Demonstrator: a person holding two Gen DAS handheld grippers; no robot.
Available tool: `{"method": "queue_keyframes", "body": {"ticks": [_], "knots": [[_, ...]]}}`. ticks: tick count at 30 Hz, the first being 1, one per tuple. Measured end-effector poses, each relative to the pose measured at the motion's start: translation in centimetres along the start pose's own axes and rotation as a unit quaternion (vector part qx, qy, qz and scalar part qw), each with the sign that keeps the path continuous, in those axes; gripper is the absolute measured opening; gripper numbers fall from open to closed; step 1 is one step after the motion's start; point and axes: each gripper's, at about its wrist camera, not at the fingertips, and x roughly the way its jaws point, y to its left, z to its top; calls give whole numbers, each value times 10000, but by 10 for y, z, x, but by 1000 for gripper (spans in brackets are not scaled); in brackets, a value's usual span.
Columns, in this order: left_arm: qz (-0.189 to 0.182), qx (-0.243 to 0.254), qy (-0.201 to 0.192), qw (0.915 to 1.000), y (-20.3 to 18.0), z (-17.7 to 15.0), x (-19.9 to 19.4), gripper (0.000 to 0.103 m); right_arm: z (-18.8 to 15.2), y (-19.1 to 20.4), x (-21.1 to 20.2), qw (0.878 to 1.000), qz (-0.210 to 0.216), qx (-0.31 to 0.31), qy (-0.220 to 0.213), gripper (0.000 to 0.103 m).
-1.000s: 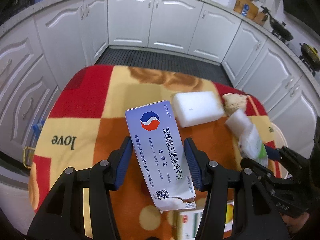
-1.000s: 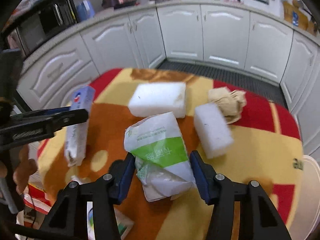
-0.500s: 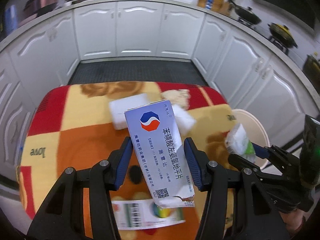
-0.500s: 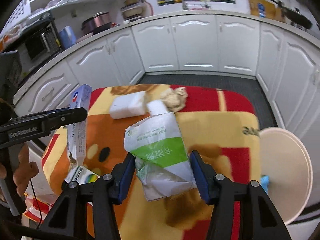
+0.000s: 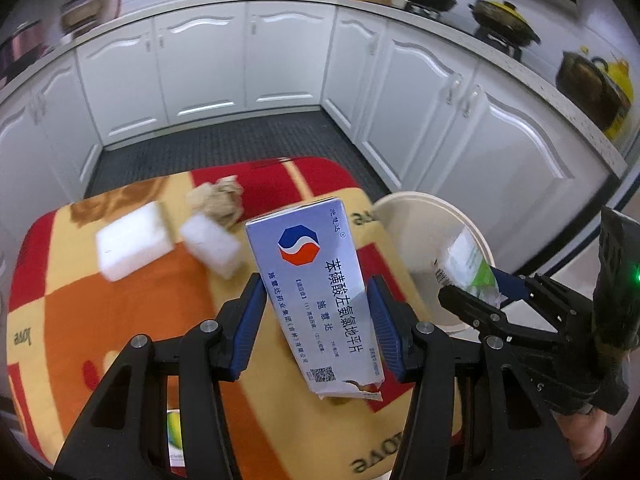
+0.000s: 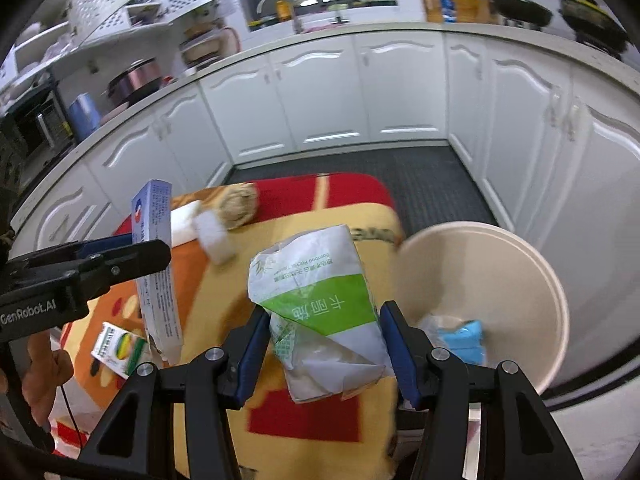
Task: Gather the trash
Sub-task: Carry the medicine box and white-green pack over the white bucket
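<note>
Between the blue pads of the left hand-held gripper (image 5: 316, 316) sits a pale blue medicine box (image 5: 320, 296), clamped at its sides and held up off the blanket-covered tabletop (image 5: 120, 304), its torn lower end hanging toward the camera. On the right wrist view the same box (image 6: 154, 240) stands nearly upright in that gripper (image 6: 120, 260), above the tabletop's left part.

The right hand-held gripper (image 6: 324, 344) is clamped on a crumpled white and green tissue packet (image 6: 324, 312), carried in the air over the right edge of the tabletop (image 6: 320, 420), just beside the rim of a round cream bin (image 6: 556, 304). From the left wrist view the packet (image 5: 464, 264) appears in front of the bin's opening (image 5: 416, 208), pinched in the right gripper (image 5: 480, 296).

Inside the bin lie a blue wrapper (image 6: 464, 336) and some clear plastic.

On the tabletop remain 2 white foam blocks, a larger one (image 5: 132, 240) and a smaller one (image 5: 212, 244), near each other, with a crumpled brown paper wad (image 5: 218, 200) touching the smaller block's far side. A small green and yellow box (image 6: 118, 348) lies at the tabletop's near left edge, below the held medicine box.

White kitchen cabinets (image 5: 248, 56) curve around behind, with pots on the counter.
</note>
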Motion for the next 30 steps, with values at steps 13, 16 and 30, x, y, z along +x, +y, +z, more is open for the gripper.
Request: {"method": "queue_keyframes", "body": {"ticks": [13, 16, 30], "knots": [[-319, 304, 212, 9988, -57, 10, 35, 50, -13, -70, -9, 9973, -413, 609, 54, 54], [-383, 345, 259, 9983, -70, 13, 43, 50, -16, -83, -10, 9962, -482, 717, 51, 54], [-547, 462, 451, 9964, -109, 26, 82, 50, -23, -134, 8, 9906, -804, 1068, 285, 54]]}}
